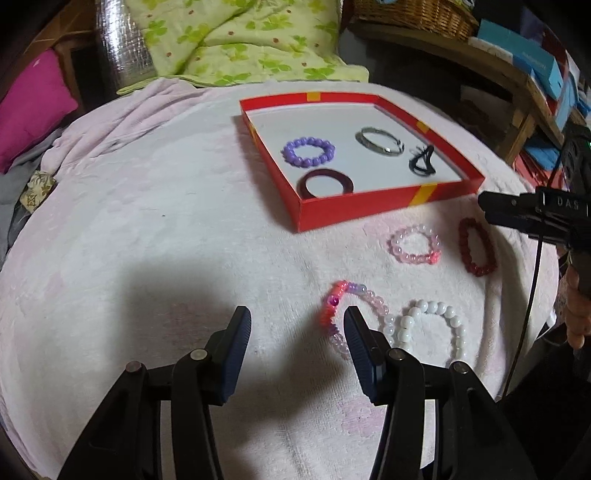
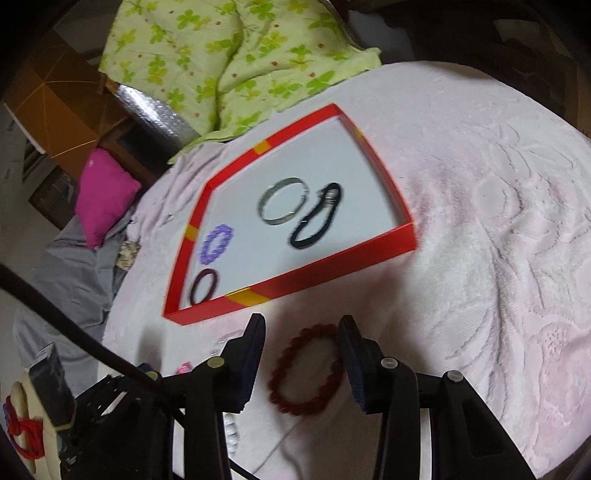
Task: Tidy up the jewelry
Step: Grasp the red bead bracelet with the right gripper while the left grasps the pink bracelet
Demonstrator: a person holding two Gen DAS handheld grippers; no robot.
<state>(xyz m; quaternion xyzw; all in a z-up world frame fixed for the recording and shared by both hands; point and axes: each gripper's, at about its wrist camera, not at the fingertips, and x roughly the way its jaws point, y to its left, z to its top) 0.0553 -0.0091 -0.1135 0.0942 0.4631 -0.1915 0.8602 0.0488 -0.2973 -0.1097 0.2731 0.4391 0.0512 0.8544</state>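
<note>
Where fingers cross, pink bracelet hides.

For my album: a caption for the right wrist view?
Open right gripper poised over dark red bead bracelet near red tray.

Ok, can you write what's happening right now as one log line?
left tongs: open, beside pink-purple bracelet | right tongs: open, around red bracelet | red box: four pieces inside

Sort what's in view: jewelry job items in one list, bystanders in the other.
Job: red box; purple bead bracelet, silver bangle, black hair tie, dark ring inside it; pink bracelet, dark red bracelet, pink-and-orange bracelet, white bracelet outside.

Bystanders: green quilt, magenta pillow, wicker basket.
</note>
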